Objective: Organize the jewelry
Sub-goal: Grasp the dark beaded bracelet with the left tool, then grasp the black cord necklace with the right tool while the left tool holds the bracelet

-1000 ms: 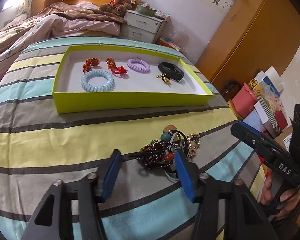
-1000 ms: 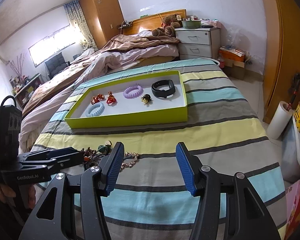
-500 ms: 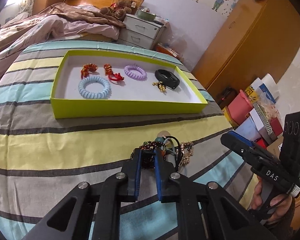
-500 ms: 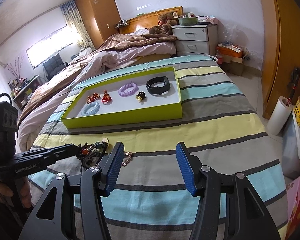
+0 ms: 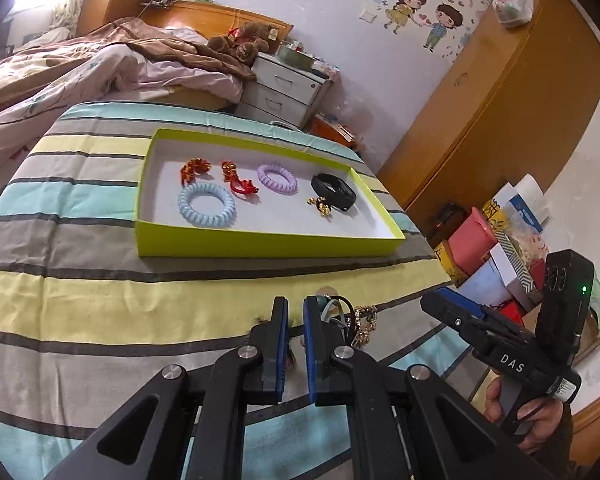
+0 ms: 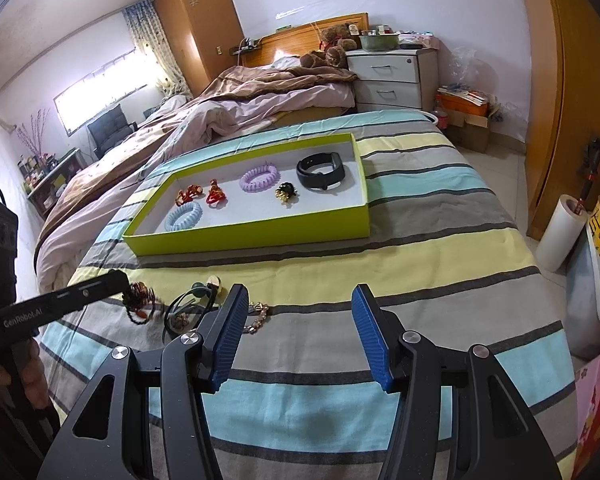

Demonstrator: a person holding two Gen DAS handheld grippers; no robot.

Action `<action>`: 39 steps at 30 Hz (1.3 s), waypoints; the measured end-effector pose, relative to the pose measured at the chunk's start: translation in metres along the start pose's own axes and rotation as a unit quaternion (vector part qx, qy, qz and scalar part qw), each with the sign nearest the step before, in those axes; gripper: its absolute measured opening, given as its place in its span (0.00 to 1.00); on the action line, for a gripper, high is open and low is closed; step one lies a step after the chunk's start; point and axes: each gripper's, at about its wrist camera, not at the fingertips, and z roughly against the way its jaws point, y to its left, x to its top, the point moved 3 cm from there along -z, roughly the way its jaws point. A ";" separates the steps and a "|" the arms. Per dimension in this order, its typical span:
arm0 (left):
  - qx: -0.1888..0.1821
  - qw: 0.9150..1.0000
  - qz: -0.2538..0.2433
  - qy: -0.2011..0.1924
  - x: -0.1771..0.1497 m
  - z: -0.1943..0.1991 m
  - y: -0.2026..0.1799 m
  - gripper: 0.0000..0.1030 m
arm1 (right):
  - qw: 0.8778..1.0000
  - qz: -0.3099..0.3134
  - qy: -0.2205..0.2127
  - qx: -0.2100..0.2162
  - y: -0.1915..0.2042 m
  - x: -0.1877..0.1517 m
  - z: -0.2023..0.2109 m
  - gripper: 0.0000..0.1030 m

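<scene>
My left gripper (image 5: 294, 308) is shut on a dark red beaded bracelet (image 6: 140, 300). In the right wrist view the bracelet hangs from the left gripper (image 6: 123, 280), just above the striped bedspread. Beside it on the bed lie a black hair tie with a green bead (image 6: 192, 300) and a gold chain (image 5: 362, 322). My right gripper (image 6: 300, 292) stands open over the bed with nothing between its fingers, to the right of that pile. Further back, a lime green tray (image 5: 260, 246) holds a blue coil tie (image 5: 206, 204), a purple coil tie (image 5: 277, 176), a black band (image 5: 334, 192), a gold brooch (image 5: 320, 206) and red ornaments (image 5: 194, 168).
The striped bedspread (image 6: 420, 264) spreads wide to the right of the pile. Stacked boxes (image 5: 500, 256) and a paper roll (image 6: 560, 236) stand on the floor by the bed's right edge. A rumpled quilt (image 6: 260, 100) and a nightstand (image 6: 392, 76) lie behind the tray.
The left jaws have come together on the beaded bracelet and lifted it a little off the pile. The right gripper has kept still and open.
</scene>
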 end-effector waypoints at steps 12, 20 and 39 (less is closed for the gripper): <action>0.040 0.999 0.008 0.027 -0.012 -0.004 0.022 0.08 | 0.996 0.045 0.040 0.069 0.034 0.010 -0.024 0.53; 0.050 0.998 0.004 0.048 -0.016 -0.020 0.025 0.48 | 0.989 0.046 0.074 0.120 0.046 0.011 -0.046 0.53; 0.077 0.996 -0.007 0.044 -0.012 -0.024 0.028 0.24 | 0.983 0.068 0.108 0.131 0.052 0.001 -0.059 0.02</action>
